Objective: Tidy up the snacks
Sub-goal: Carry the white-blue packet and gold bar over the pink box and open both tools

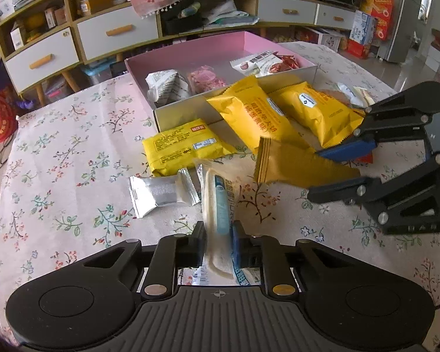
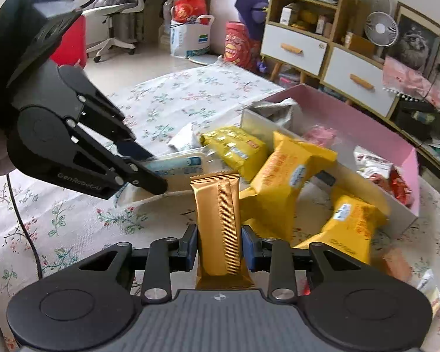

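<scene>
**On the desk: some snacks boxed, many still out**

On the flowery desk (image 1: 58,152) sits a pink box (image 1: 190,50), at about 12 o'clock in the left wrist view. Some snacks are already inside it: a grey-white pack (image 1: 165,86), a pink pack (image 1: 205,80) and a red-and-white pack (image 1: 267,61). That part looks done.

A lot is still out. Two puffy yellow bags (image 1: 249,111) lean on the front of the box. A flat yellow pack (image 1: 182,146) lies at 11 o'clock from the left gripper (image 1: 218,245), and a silver pack (image 1: 158,195) lies near it at 10 o'clock.

The left gripper's fingers are closed narrow on a pale snack with a blue stripe (image 1: 220,205). The right gripper (image 2: 218,248), seen at 3 o'clock in the left view, has its fingers tight on a gold bar (image 2: 218,223), held up above the desk.

I think both held snacks still need to go in the box. Then the yellow bags and the silver pack are left. The job looks less than half done.
</scene>
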A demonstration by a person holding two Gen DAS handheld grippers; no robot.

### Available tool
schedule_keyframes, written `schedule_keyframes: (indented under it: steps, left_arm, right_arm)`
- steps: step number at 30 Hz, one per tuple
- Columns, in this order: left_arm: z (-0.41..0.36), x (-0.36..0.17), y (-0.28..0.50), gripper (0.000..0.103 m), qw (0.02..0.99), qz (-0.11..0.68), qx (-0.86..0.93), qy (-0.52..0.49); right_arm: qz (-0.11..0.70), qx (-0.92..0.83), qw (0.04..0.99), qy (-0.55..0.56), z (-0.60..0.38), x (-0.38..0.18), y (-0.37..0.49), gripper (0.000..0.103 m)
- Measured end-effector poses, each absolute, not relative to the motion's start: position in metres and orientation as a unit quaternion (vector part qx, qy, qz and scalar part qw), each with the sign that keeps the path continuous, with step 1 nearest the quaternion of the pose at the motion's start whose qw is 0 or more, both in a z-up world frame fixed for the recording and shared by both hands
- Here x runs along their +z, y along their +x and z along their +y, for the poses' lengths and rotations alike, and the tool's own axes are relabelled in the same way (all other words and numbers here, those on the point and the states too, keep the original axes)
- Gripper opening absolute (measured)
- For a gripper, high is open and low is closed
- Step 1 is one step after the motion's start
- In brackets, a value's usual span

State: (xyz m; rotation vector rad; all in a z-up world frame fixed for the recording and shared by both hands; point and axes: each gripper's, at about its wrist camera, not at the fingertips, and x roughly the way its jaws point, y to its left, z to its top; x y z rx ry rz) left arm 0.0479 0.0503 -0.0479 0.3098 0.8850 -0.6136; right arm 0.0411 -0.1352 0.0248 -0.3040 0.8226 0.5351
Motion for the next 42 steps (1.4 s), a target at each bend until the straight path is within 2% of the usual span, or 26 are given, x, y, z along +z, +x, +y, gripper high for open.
schedule_keyframes:
  steps: [20,42]
  left_arm:
    - [0.058,-0.013,0.054,0.015,0.869,0.395,-0.278,0.104]
    - [0.002,0.005,0.116,0.015,0.891,0.373,-0.252,0.052]
  right_arm:
    - [0.371,0.217,0.892,-0.136,-0.158,0.045,0.049,0.011]
    - [0.367,0.146,0.914,-0.092,-0.190,0.044,0.136,0.011]
